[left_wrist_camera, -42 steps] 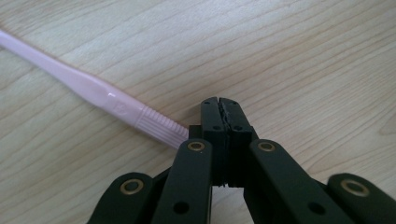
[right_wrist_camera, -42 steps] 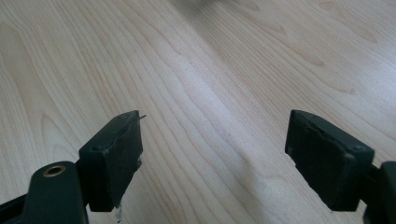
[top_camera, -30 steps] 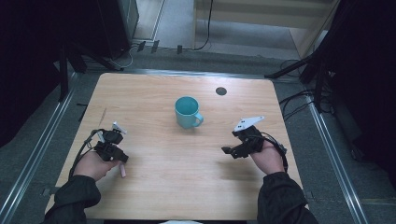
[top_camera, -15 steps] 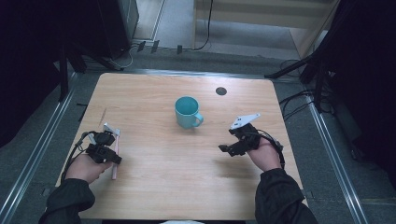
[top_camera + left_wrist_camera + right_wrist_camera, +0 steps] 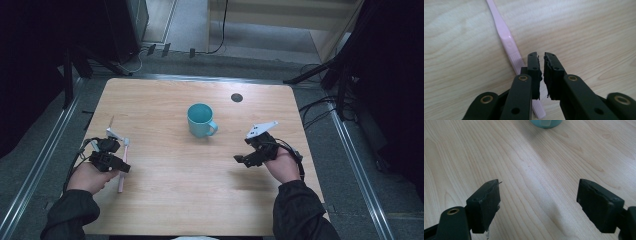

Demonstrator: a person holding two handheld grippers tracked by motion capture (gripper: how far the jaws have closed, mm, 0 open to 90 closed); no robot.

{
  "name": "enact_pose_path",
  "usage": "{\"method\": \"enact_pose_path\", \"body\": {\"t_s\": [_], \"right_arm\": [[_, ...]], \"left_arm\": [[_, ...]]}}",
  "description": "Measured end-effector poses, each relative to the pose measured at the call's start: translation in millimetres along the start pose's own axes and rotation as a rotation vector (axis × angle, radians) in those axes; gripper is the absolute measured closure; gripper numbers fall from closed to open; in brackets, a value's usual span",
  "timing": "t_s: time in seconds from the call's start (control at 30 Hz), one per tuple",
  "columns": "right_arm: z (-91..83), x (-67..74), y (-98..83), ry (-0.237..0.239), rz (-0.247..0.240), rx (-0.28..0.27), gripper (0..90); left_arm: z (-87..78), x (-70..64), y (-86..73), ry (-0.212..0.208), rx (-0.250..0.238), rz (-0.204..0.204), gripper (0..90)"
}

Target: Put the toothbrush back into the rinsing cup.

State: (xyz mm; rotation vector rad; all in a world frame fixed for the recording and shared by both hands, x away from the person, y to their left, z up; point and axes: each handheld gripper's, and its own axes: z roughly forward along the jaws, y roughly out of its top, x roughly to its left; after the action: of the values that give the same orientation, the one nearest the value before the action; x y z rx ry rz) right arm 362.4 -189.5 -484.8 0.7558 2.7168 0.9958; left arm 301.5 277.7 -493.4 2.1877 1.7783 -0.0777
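While left tongs (image 5: pixel 541 60) have just cracked open, pink toothbrush (image 5: pixel 506 41) lies free beside them, running to upper left. Right tongs (image 5: pixel 537 202) gape wide, empty, far off.

One wooden bench (image 5: pixel 165 200) carries one teal mug (image 5: pixel 201 120) and one pink toothbrush (image 5: pixel 506 40). One dark round mark (image 5: pixel 237 97) sits near the bench's far edge. Two hand-held tools are at work: the left tool (image 5: pixel 541 60) and the right tool (image 5: pixel 537 197).
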Motion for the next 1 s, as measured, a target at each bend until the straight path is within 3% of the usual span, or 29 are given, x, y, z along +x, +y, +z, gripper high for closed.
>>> {"method": "enact_pose_path", "body": {"t_s": [0.13, 0.63, 1.0], "right_arm": [[-0.5, 0.4, -1.4, 0.0, 0.003, 0.01, 18.9], [-5.7, 3.1, -9.6, -0.011, 0.005, 0.022, 18.8], [-8.9, 2.4, -13.6, -0.016, 0.018, 0.017, 18.8]], "left_arm": [[-4.3, 9.1, 6.1, 0.036, -0.008, -0.047, 78.4], [8.3, 16.5, 18.5, 0.109, 0.053, -0.069, 72.0], [11.5, 11.7, 21.9, 0.106, 0.055, -0.065, 71.1]]}}
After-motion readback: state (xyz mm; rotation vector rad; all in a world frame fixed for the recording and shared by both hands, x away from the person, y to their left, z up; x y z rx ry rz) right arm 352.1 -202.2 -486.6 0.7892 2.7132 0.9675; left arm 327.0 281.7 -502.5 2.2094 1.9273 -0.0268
